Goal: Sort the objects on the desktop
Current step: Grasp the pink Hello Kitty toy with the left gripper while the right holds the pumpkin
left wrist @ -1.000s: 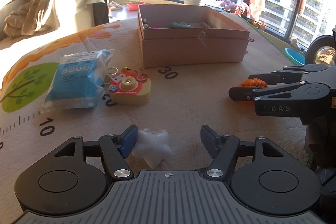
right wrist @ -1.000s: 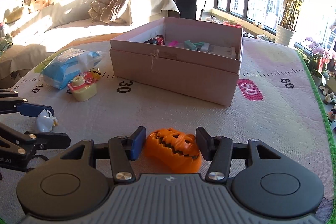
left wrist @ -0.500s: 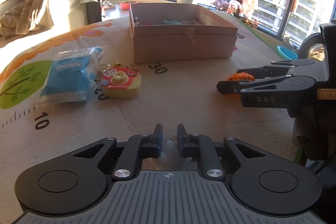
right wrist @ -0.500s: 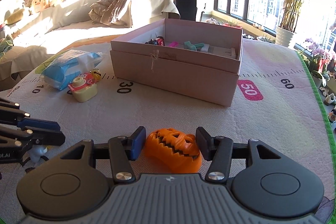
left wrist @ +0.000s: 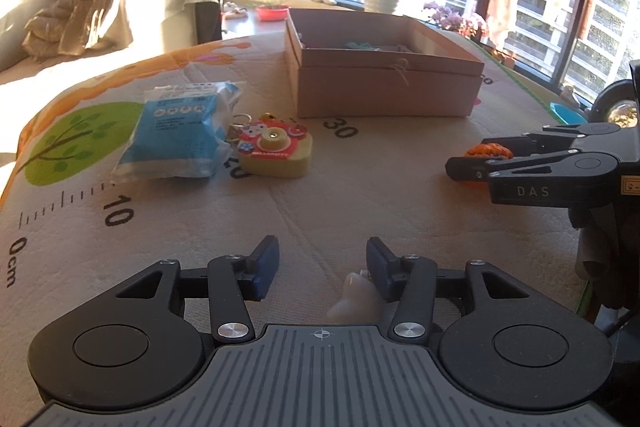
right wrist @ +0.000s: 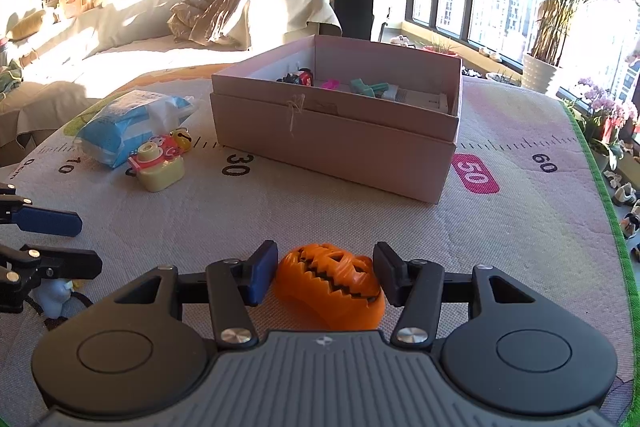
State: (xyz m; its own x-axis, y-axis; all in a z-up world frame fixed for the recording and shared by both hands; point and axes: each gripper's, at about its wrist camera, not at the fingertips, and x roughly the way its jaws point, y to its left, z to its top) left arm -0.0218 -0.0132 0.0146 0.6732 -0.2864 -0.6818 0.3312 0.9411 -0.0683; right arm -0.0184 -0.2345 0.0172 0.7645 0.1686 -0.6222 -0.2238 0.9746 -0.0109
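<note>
My left tongs (left wrist: 322, 263) are opening on the ruler-printed mat (left wrist: 340, 195), the small white toy (left wrist: 354, 301) loose against their right finger. My right tongs (right wrist: 325, 269) are closed on the orange pumpkin (right wrist: 332, 287). Farther off sit the camera keychain (left wrist: 276, 149), blue packet (left wrist: 180, 133) and open box (right wrist: 340, 131), unobstructed, with a sunlit sofa (right wrist: 168, 27) beyond.

Both grippers: left gripper (left wrist: 322, 269) and right gripper (right wrist: 325, 275), black linkages, silver screws, blue-padded jaws, ribbed grey housing
</note>
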